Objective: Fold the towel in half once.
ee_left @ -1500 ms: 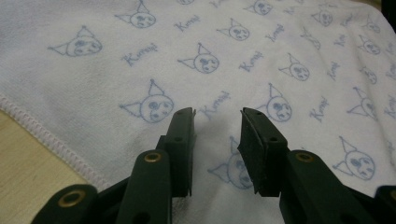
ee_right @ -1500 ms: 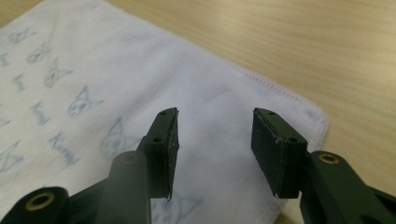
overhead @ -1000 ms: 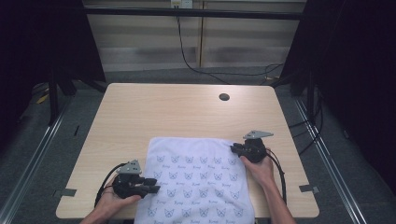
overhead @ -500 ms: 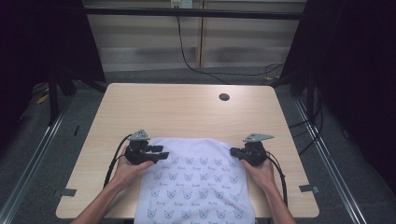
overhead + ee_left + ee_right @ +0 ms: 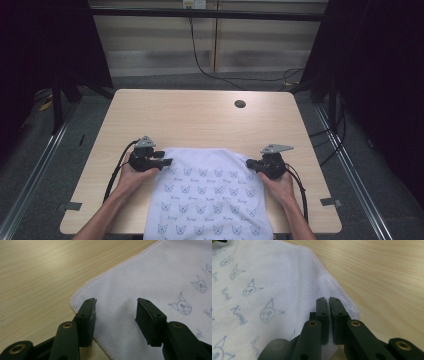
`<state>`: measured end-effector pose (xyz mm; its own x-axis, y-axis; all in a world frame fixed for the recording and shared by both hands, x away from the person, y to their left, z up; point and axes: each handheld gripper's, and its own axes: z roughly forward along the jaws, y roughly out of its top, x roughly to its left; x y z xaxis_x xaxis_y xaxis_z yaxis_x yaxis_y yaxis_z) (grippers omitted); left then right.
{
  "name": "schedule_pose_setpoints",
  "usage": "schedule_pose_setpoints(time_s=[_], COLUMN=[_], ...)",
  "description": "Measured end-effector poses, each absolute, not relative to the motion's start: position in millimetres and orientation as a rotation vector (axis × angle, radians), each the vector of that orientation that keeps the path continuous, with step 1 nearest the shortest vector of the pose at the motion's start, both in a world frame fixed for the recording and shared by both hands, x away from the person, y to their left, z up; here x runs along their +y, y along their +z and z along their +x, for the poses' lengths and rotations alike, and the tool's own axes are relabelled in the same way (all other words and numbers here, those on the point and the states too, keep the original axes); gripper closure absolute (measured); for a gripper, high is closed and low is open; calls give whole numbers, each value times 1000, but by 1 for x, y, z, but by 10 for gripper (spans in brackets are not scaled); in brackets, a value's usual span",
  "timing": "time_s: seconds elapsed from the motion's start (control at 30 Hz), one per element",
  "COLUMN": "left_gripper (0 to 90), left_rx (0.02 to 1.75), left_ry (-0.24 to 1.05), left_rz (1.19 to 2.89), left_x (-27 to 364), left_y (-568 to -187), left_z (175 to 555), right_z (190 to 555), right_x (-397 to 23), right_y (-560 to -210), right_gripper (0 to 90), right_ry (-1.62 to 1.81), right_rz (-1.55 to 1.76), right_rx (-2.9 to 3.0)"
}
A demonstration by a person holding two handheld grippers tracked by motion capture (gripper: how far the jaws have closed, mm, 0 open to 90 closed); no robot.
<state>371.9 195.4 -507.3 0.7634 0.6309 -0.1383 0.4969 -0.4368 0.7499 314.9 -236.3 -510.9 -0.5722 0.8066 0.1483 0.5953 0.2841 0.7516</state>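
A white cloth (image 5: 210,195) printed with small blue cat-face drawings lies flat on the light wooden table (image 5: 200,120), in the lower middle of the high view, its near end running off the bottom edge of the frame. Its two far corners point toward the left and right of the frame, and one gripper sits at each.

The left gripper (image 5: 165,162), at the lower left of the high view, has its jaws standing apart over the cloth's far-left corner; they have just been opening. In the left gripper view the stitched corner (image 5: 82,296) lies flat on the wood between and under the spread jaws, with a slight raised fold of fabric in the gap, and neither pad presses on it.

The right gripper (image 5: 250,164), at the lower right of the high view, is closed tight on the cloth's far-right corner. In the right gripper view its two jaws meet with only a thin sliver of white fabric (image 5: 329,315) pinched between them, the hemmed edge (image 5: 332,280) running away toward the upper left of the frame.

A small dark round hole (image 5: 240,104) sits in the tabletop toward the upper right, well apart from the cloth.
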Motion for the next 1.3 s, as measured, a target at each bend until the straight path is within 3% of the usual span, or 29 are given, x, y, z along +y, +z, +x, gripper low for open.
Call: schedule_pose_setpoints(time_s=[0.17,0.43,0.7,0.93,1.3], left_gripper=[577,855,866,865,864], left_rx=[790,749,775,772,743], left_ry=[224,130,75,118,197], left_rz=[2160,2146,2018,1957,1891], left_x=[193,195,208,220,226], left_y=[-506,-508,-492,-470,-413], left_z=[367,355,354,346,380], right_z=[315,311,312,309,333], right_x=[-236,-234,-250,-254,-247], right_y=[-511,-510,-492,-461,-401], right_gripper=[866,873,880,880,880], right_ry=[1169,1170,1371,1473,1497], right_rz=[1290,1273,1318,1262,1170], right_rx=[2291,2312,2207,2153,2082])
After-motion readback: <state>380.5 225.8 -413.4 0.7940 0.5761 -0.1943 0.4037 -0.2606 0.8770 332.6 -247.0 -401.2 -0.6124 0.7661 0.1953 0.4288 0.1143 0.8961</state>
